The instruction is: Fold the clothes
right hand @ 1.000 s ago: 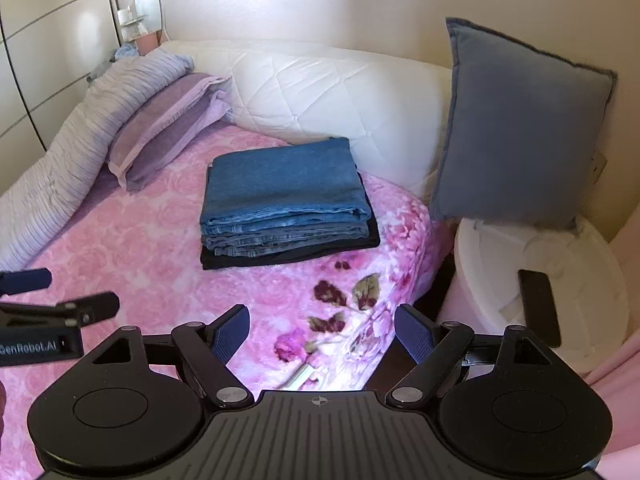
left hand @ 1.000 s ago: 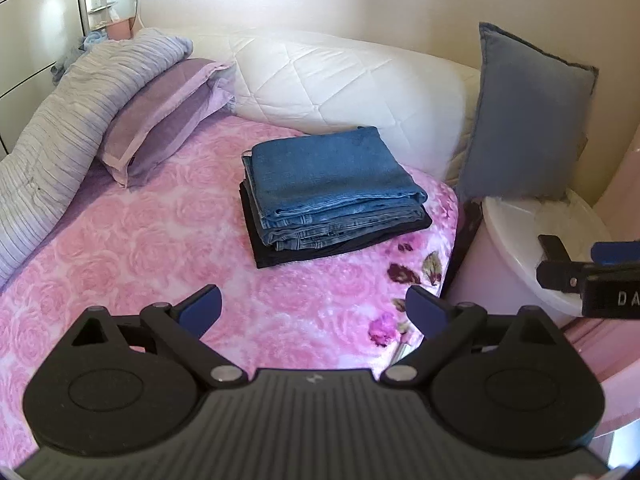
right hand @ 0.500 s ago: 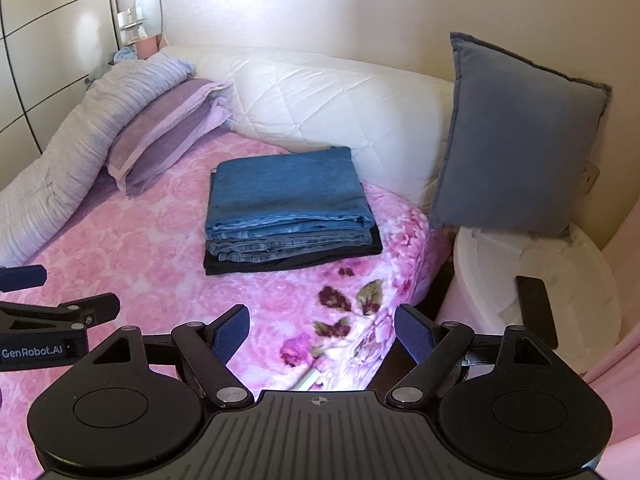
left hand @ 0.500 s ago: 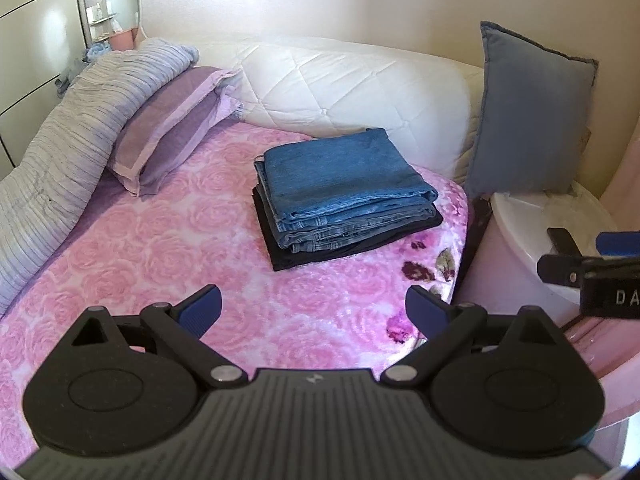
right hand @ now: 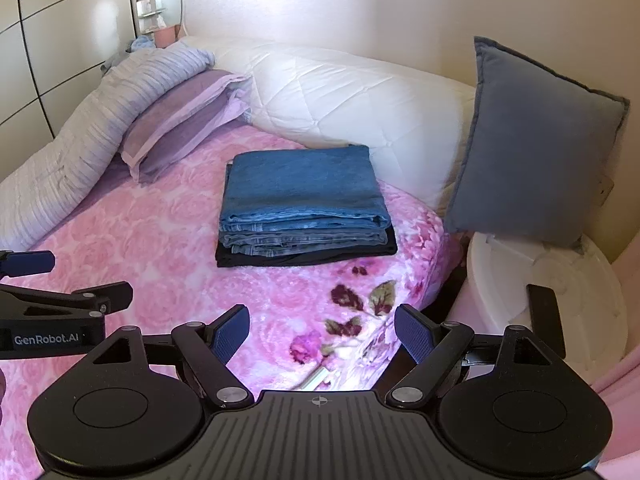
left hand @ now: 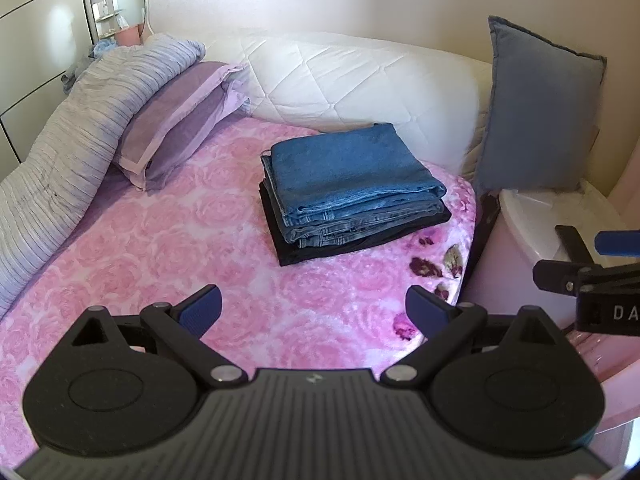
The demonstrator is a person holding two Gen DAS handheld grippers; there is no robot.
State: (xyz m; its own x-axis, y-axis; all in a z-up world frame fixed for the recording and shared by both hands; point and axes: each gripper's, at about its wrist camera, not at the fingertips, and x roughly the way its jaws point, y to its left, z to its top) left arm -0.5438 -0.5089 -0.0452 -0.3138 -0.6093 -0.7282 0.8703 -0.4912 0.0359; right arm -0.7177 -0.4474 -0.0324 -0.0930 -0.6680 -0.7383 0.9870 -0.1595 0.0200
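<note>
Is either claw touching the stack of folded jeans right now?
Apart. In the right wrist view the right claw stands open with bare pink bedspread between it and the stack of folded jeans; the left wrist view shows the same for the left claw.

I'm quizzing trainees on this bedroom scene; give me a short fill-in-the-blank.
1. The folded stack lies on the ____ bedspread.
2. The stack's bottom garment is ____.
3. The grey cushion stands on the white ____.
4. Both hand-held grippers are ____.

Missing: pink; black; nightstand; open
</note>
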